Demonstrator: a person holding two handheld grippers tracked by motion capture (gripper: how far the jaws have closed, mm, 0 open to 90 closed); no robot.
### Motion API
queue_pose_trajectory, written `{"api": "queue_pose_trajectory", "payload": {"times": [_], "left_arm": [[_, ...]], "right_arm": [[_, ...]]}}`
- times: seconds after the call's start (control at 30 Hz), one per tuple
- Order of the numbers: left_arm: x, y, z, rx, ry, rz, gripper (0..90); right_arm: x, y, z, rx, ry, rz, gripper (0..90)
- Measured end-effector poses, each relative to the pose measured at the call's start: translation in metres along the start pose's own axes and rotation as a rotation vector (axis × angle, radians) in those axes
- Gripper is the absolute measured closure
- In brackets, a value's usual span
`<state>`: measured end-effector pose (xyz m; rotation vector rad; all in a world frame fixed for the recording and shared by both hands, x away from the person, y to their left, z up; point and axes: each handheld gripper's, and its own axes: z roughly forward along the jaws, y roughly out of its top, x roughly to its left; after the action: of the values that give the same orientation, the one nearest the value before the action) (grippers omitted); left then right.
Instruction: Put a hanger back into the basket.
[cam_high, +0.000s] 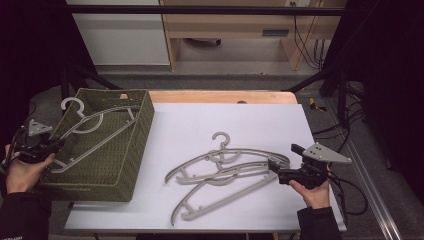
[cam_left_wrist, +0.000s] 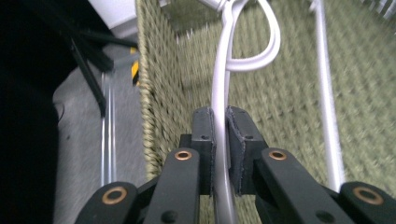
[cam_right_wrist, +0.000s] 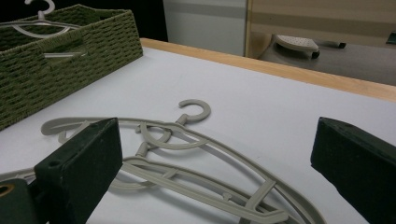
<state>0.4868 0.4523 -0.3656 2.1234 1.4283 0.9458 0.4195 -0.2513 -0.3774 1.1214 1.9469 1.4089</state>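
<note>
- A person sits at a white table (cam_high: 235, 125) with a two-jaw gripper in each hand.
- A green woven basket (cam_high: 135, 165) stands at the table's left edge, with a grey plastic hanger (cam_high: 92, 131) lying inside it, its hook toward the far left corner.
- The left gripper (cam_left_wrist: 219, 140) is clenched on that hanger's thin bar, low near the basket's near-left corner; the bar runs straight up between the pads.
- Two more hangers (cam_high: 225, 172) lie overlapped on the table's middle, one hook pointing away from the person.
- The right gripper (cam_high: 274, 166) sits just at their right ends, jaws spread wide and holding nothing.
- Judgement: the step looks like laying the held hanger down in the basket, with the next pick-up prepared.
- To do it well, lower the bar flat onto the basket floor before letting go, so it does not spring or catch the weave.
- For the right side, close on one hanger's end alone; the two overlap and could lift together.
</note>
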Motion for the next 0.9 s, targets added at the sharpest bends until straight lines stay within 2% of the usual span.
{"api": "queue_pose_trajectory", "payload": {"times": [0.03,0.1,0.2,0.27,0.3,0.37,0.4,0.43,0.53,0.67,0.83,0.9], "left_arm": [[-0.001,0.001,0.002,0.020,0.015,0.003,81.5],[-0.002,0.002,0.003,0.046,0.015,-0.001,81.5],[0.000,0.002,0.003,0.059,0.007,-0.017,80.6],[0.000,0.002,0.003,0.072,-0.004,-0.039,75.1],[0.001,0.002,0.002,0.080,-0.006,-0.035,74.2],[0.003,0.002,0.000,0.077,-0.014,-0.055,76.7],[0.003,0.001,-0.001,0.070,-0.005,-0.062,76.7],[0.004,0.001,-0.001,0.068,-0.001,-0.069,75.2],[0.003,0.000,-0.004,0.054,-0.021,-0.094,68.7],[-0.002,0.002,-0.015,-0.050,-0.102,-0.152,58.3],[-0.015,0.009,-0.029,-0.174,-0.173,-0.188,46.5],[-0.022,0.013,-0.035,-0.222,-0.213,-0.191,41.0]], "right_arm": [[0.000,0.000,0.000,0.000,0.000,0.000,2.3],[0.000,0.000,0.000,0.001,0.000,-0.003,2.3],[0.000,0.000,-0.001,0.000,0.004,0.001,2.3],[0.000,0.000,-0.001,0.000,0.002,-0.004,2.3],[0.000,0.000,-0.001,0.000,0.003,-0.003,2.3],[0.000,0.000,0.000,0.000,0.001,0.000,2.3],[0.000,0.000,0.000,0.000,0.002,-0.001,2.3],[0.000,0.000,0.000,0.000,0.004,-0.005,2.4],[0.000,0.000,-0.001,-0.001,0.003,-0.004,2.3],[0.000,0.001,-0.002,-0.005,0.001,0.001,2.3],[0.000,0.001,-0.002,-0.007,0.002,0.001,2.3],[-0.001,0.001,-0.003,-0.007,0.002,0.001,2.3]]}}
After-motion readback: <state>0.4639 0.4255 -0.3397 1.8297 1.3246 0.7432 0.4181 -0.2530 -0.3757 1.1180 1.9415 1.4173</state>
